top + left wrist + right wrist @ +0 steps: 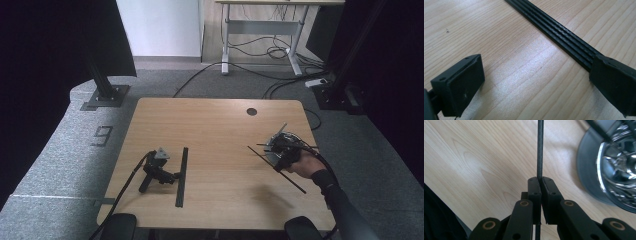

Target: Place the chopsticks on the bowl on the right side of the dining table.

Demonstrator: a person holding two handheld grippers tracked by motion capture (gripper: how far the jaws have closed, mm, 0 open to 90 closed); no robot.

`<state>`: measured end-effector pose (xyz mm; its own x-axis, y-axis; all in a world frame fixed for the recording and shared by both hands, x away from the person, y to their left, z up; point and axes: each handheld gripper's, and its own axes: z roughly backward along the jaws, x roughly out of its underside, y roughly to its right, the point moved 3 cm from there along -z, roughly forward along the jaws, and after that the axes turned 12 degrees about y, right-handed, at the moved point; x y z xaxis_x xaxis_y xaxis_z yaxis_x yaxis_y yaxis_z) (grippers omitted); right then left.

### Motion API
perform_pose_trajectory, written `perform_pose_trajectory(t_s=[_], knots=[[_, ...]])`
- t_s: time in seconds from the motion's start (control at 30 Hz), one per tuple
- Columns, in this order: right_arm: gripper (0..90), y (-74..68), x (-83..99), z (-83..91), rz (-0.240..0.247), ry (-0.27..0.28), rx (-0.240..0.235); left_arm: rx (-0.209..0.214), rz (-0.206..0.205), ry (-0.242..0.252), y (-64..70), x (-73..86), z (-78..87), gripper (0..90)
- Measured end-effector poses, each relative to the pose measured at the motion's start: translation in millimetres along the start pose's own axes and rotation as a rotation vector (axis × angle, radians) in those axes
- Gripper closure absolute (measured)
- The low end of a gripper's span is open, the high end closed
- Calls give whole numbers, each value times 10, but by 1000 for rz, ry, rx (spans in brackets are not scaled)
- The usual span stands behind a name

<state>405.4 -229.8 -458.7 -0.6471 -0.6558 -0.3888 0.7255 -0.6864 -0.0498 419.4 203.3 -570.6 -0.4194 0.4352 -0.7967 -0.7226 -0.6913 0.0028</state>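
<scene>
Where the right gripper (540,180) pinches it, the black strip (539,150) looks thin, ribbed.

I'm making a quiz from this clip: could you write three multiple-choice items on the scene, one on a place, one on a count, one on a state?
1. Where does the left gripper lie?
A. on the floor
B. on the table, beside a flat black strip
C. in the hand

2. How many flat black strips lie flat on the table by the left gripper?
A. one
B. three
C. five

3. How do the right gripper's jaws stand?
A. wide open
B. shut on a thin black strip
C. shut on nothing

Answers: B, it rests on the table next to the flat black strip. A, one lies there. B, the right gripper pinches the thin black strip.
</scene>
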Motion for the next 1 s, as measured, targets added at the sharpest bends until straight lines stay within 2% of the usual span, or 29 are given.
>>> perform_pose_trajectory(t_s=[0.13,0.4,0.67,1.0], knots=[[858,43,-57,119,2,15,5,0,0,0,0,0,0,0],[857,272,-125,209,-13,12,73,0,-3,-1,-2,0,1,0],[857,531,-108,63,-42,-3,115,0,-1,-2,-1,0,1,0],[858,725,-102,-128,-49,-19,142,1,-1,-2,-1,0,1,0]])
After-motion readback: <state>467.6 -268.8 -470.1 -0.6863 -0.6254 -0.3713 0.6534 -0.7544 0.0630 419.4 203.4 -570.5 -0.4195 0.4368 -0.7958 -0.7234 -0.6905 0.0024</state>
